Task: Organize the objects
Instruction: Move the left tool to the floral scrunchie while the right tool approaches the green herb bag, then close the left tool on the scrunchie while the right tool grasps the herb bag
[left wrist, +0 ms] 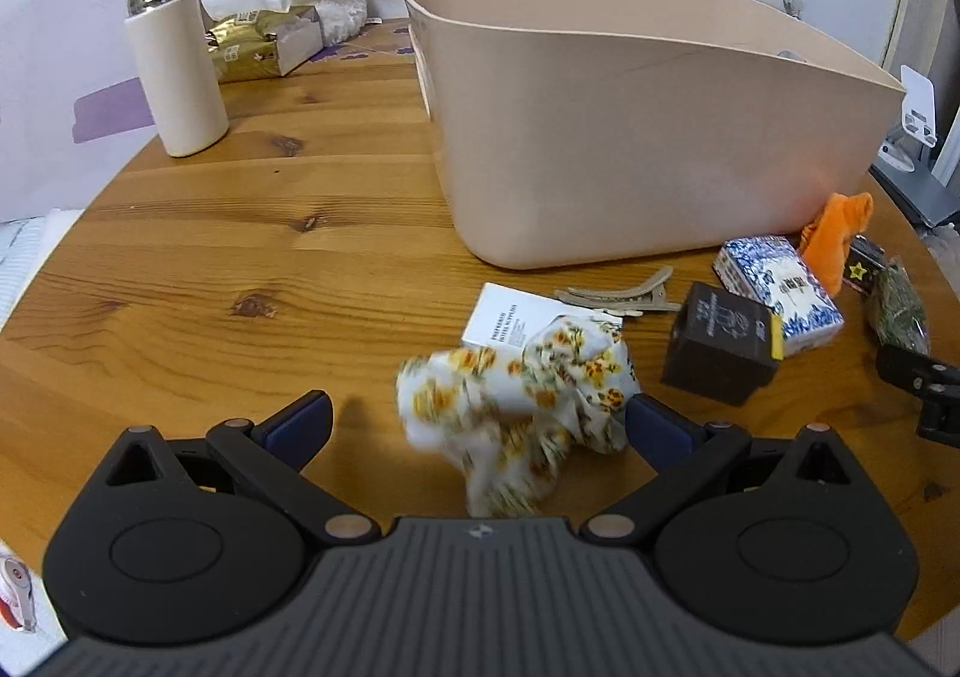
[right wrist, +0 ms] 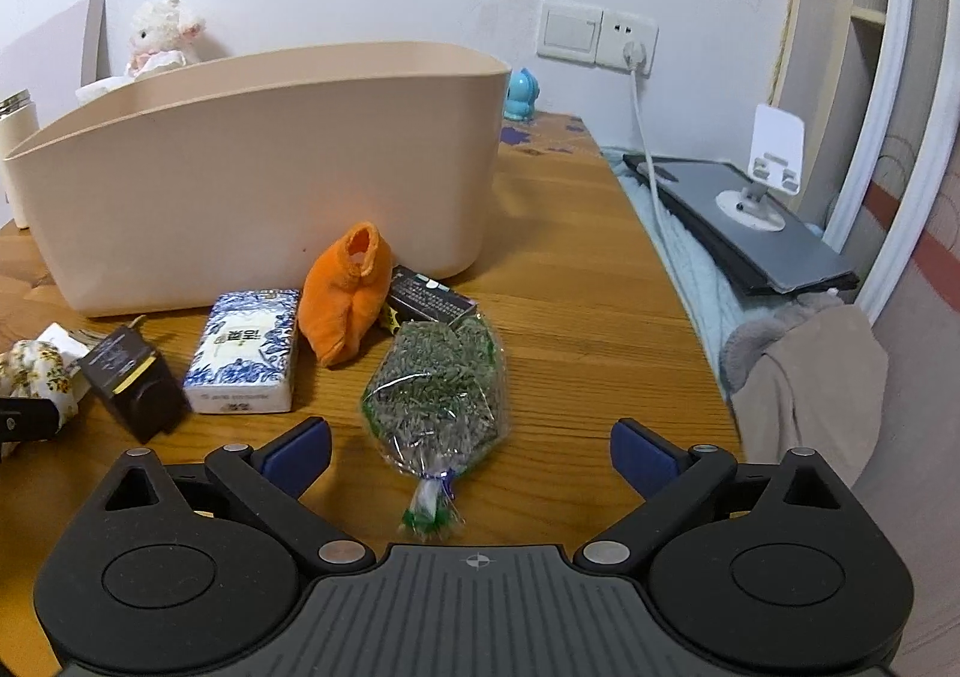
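Left hand-held gripper (left wrist: 479, 428), jaws wide and holding nothing, straddles the floral cloth (left wrist: 516, 395) on the table (left wrist: 210, 257) before the beige bin (left wrist: 630, 137), while the right hand-held gripper (right wrist: 471, 452), equally wide and empty, brackets the dried-herb packet (right wrist: 438, 383), both apparently poised for pickup.

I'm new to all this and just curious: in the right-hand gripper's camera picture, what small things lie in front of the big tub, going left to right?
Floral cloth → dark brown box → blue-and-white tissue pack → orange pouch → bag of dried herbs.
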{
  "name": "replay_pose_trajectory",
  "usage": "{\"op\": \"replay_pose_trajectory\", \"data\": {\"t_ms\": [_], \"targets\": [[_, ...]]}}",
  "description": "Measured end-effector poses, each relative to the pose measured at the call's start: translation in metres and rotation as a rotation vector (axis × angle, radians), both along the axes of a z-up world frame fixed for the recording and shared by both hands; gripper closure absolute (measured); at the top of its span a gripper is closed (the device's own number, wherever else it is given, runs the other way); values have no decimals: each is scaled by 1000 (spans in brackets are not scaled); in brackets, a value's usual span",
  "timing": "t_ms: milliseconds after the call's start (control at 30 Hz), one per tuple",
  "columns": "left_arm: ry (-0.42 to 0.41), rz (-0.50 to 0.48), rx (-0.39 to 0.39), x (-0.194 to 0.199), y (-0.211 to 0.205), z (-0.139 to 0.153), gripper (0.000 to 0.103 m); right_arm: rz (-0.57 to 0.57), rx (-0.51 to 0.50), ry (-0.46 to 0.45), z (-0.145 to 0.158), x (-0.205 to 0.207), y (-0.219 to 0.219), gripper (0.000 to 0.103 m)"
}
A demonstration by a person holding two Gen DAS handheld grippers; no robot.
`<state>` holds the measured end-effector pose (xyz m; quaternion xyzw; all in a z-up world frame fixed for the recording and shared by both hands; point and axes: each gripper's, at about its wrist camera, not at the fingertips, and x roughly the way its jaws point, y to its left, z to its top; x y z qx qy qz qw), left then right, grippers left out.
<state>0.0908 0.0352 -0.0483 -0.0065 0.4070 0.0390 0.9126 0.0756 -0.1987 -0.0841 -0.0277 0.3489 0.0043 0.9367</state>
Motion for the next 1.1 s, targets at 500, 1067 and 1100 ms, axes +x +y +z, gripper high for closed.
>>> {"op": "replay_pose_trajectory", "data": {"t_ms": [500,1067,1100], "targets": [[-22,-88,-26,0,2,1,60,32,33,-18,-6,7,16,46],[-74,-122,-64,-26,10,35,84,36,58,-105,38,-34,18,59],[-90,-124,-66,-27,10,41,84,37,59,-124,44,-36,18,59]]}}
